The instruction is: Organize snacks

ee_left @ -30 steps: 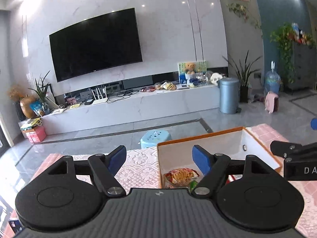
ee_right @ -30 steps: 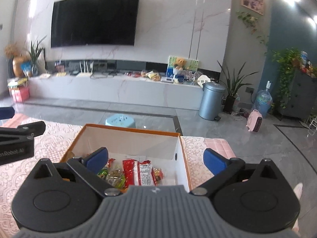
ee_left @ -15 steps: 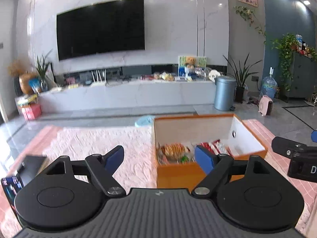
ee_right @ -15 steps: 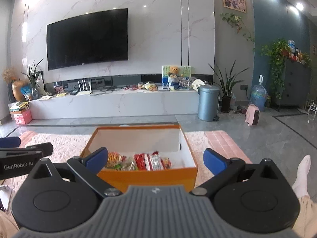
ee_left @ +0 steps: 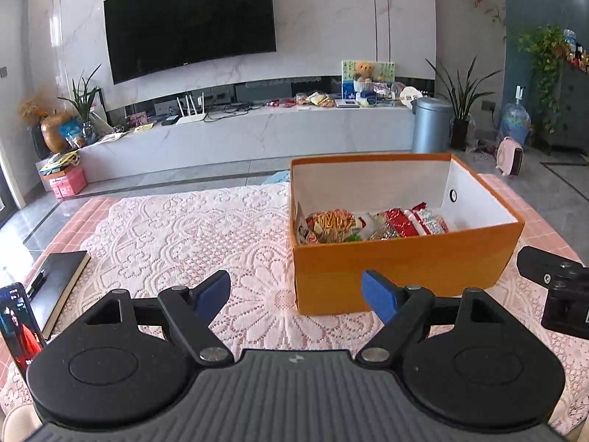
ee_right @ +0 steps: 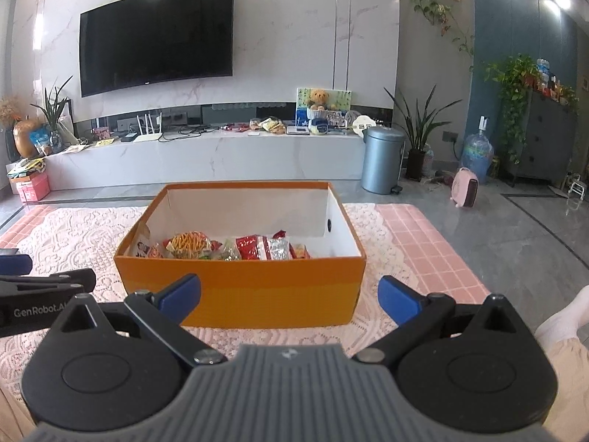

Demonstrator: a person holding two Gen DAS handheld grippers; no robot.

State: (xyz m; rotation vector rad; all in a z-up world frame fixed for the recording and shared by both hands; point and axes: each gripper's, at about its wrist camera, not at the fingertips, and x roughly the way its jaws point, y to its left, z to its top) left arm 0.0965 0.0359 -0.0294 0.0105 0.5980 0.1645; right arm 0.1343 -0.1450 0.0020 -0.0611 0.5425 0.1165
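An orange cardboard box [ee_left: 405, 261] with white inner walls stands on a lace-covered pink table [ee_left: 184, 228]. Several snack packets [ee_left: 371, 223] lie inside it along the near wall, among them a noodle-snack bag [ee_right: 189, 245] and red packets [ee_right: 257, 246]. The box also shows in the right wrist view [ee_right: 239, 294]. My left gripper [ee_left: 296, 294] is open and empty, in front of the box's left corner. My right gripper [ee_right: 289, 296] is open and empty, in front of the box's near wall. Both stay apart from the box.
A black notebook with a pen [ee_left: 55, 287] and a lit phone [ee_left: 18, 328] lie at the table's left edge. Beyond the table are a grey floor, a TV bench [ee_right: 206, 158] and a metal bin [ee_right: 383, 158]. A person's leg [ee_right: 563, 331] shows at right.
Both grippers have drawn back from above the box towards me. The box now stands whole in front of them. Both stay open and empty.
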